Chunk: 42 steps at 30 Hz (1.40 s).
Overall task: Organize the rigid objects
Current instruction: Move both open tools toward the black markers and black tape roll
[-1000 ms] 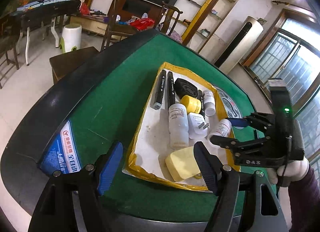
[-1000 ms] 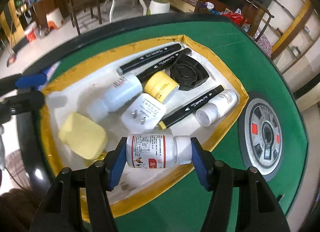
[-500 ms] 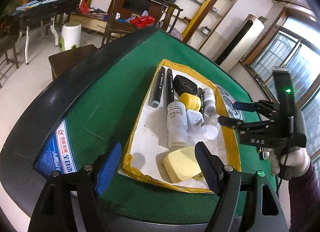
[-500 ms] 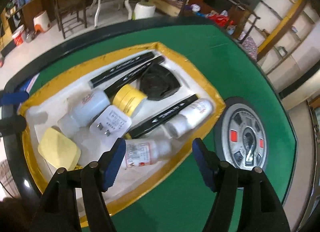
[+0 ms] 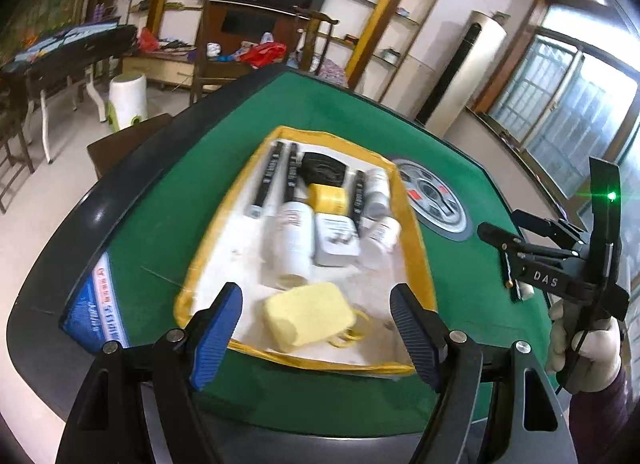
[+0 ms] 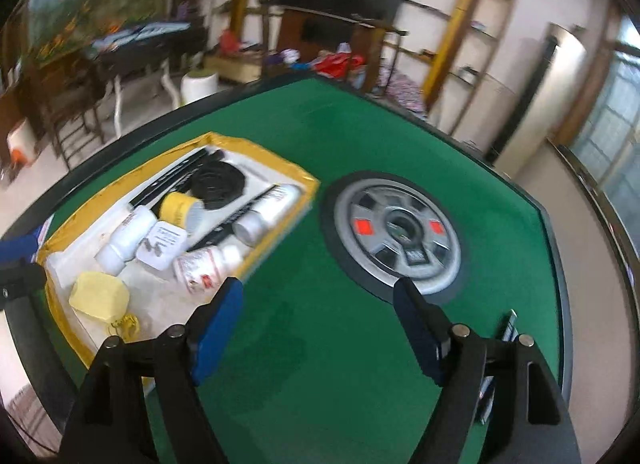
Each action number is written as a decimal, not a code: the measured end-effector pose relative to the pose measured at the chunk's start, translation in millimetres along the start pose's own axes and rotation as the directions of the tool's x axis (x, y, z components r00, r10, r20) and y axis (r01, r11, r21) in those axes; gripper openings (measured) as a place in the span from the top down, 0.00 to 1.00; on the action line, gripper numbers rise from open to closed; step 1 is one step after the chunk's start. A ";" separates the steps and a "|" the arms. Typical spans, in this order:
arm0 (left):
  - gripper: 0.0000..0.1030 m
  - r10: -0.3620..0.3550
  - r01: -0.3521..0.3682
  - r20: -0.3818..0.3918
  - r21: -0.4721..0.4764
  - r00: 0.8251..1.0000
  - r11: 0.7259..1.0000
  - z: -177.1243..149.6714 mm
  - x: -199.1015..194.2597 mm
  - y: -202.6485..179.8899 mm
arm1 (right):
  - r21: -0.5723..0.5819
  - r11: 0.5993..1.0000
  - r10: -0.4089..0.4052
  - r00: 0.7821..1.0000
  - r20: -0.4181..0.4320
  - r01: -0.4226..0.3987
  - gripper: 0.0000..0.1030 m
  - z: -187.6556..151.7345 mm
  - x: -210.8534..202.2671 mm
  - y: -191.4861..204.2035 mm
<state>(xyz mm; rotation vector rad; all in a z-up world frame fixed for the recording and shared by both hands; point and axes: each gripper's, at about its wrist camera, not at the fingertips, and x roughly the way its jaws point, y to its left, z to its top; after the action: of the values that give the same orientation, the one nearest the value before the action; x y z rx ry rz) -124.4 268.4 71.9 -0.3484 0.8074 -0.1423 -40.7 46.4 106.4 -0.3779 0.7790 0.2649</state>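
lying in tray (image 6: 308, 190), bottle (image 6: 208, 266) sits left of empty right hand-held gripper (image 6: 318, 328), jaws opening.

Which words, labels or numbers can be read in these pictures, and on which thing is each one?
"DAS": on the body of the right gripper, white letters.
Blue sticker on the table edge: print blurred, not readable.
Bottles, markers and the plug in the tray: print too blurred to read.
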 end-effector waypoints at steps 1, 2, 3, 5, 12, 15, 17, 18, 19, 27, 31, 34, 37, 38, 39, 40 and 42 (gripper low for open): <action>0.23 -0.002 0.002 -0.002 0.015 1.000 1.000 -1.4 -0.7 -6.9 | 0.020 1.000 -0.013 1.000 0.005 0.013 0.25 -4.4 -4.1 -7.4; 0.23 -0.003 0.003 -0.004 0.030 1.000 1.000 -2.5 -1.2 -12.8 | 0.031 0.999 -0.022 1.000 0.006 0.022 0.25 -6.9 -6.7 -12.1; 0.23 -0.003 0.003 -0.005 0.047 1.000 0.999 -4.0 -1.9 -19.9 | 0.042 0.999 -0.033 0.999 0.006 0.033 0.25 -10.8 -9.1 -18.0; 0.23 -0.001 0.001 -0.007 0.082 1.000 0.997 -8.1 -3.8 -35.0 | 0.061 0.996 -0.068 0.998 0.009 0.068 0.25 -19.7 -13.5 -29.3; 0.23 0.000 0.002 -0.015 0.166 1.000 0.986 -17.6 -6.6 -74.7 | 0.125 0.984 -0.129 0.991 0.016 0.127 0.24 -47.8 -26.0 -63.4; 0.23 0.005 -0.001 -0.022 0.188 1.000 0.982 -21.7 -5.7 -86.1 | 0.155 0.978 -0.144 0.989 0.017 0.140 0.24 -58.2 -29.4 -76.9; 0.23 0.009 -0.004 -0.024 0.201 1.000 0.980 -24.4 -4.9 -93.5 | 0.170 0.973 -0.159 0.987 0.017 0.154 0.24 -64.5 -31.3 -85.0; 0.23 0.011 -0.006 -0.025 0.207 1.000 0.978 -25.5 -4.8 -96.6 | 0.176 0.972 -0.165 0.986 0.019 0.159 0.24 -66.3 -32.4 -88.2; 0.23 0.015 -0.009 -0.026 0.213 1.000 0.977 -26.9 -4.8 -100.6 | 0.183 0.969 -0.172 0.985 0.022 0.166 0.24 -69.0 -35.0 -91.1; 0.23 0.028 -0.015 -0.049 0.243 0.998 0.970 -33.3 2.6 -119.0 | 0.222 0.956 -0.200 0.979 0.025 0.190 0.20 -86.4 -38.1 -114.9; 0.23 0.031 -0.015 -0.060 0.255 0.998 0.967 -36.3 7.1 -127.7 | 0.240 0.952 -0.201 0.979 0.015 0.192 0.20 -93.2 -34.6 -125.3; 0.23 0.034 -0.014 -0.070 0.263 0.997 0.965 -37.5 11.8 -133.8 | 0.256 0.947 -0.202 0.979 0.007 0.193 0.20 -96.9 -31.1 -133.4; 0.23 0.034 -0.010 -0.083 0.269 0.996 0.963 -39.7 15.9 -137.3 | 0.324 0.937 -0.139 0.990 0.003 0.131 0.20 -102.9 -26.8 -159.3; 0.23 0.033 -0.008 -0.089 0.270 0.996 0.963 -40.1 17.4 -138.3 | 0.370 0.925 -0.095 0.995 0.007 0.086 0.20 -105.6 -24.9 -173.0; 0.23 0.031 -0.005 -0.092 0.270 0.995 0.963 -40.8 17.9 -139.0 | 0.427 0.903 -0.047 0.999 0.012 0.037 0.20 -109.3 -22.1 -189.7; 0.23 0.028 -0.001 -0.097 0.270 0.995 0.963 -41.1 19.3 -140.1 | 0.490 0.872 0.002 1.000 0.020 -0.011 0.20 -114.0 -18.1 -208.0; 0.23 0.023 0.007 -0.105 0.272 0.994 0.962 -41.1 22.7 -142.5 | 0.615 0.782 0.086 0.995 0.052 -0.100 0.20 -128.8 -6.6 -251.1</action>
<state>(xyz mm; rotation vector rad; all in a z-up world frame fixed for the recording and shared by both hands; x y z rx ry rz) -137.7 119.2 81.1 -0.0779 0.8828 -0.2636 -34.1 -235.1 85.7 0.2920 0.8186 0.0915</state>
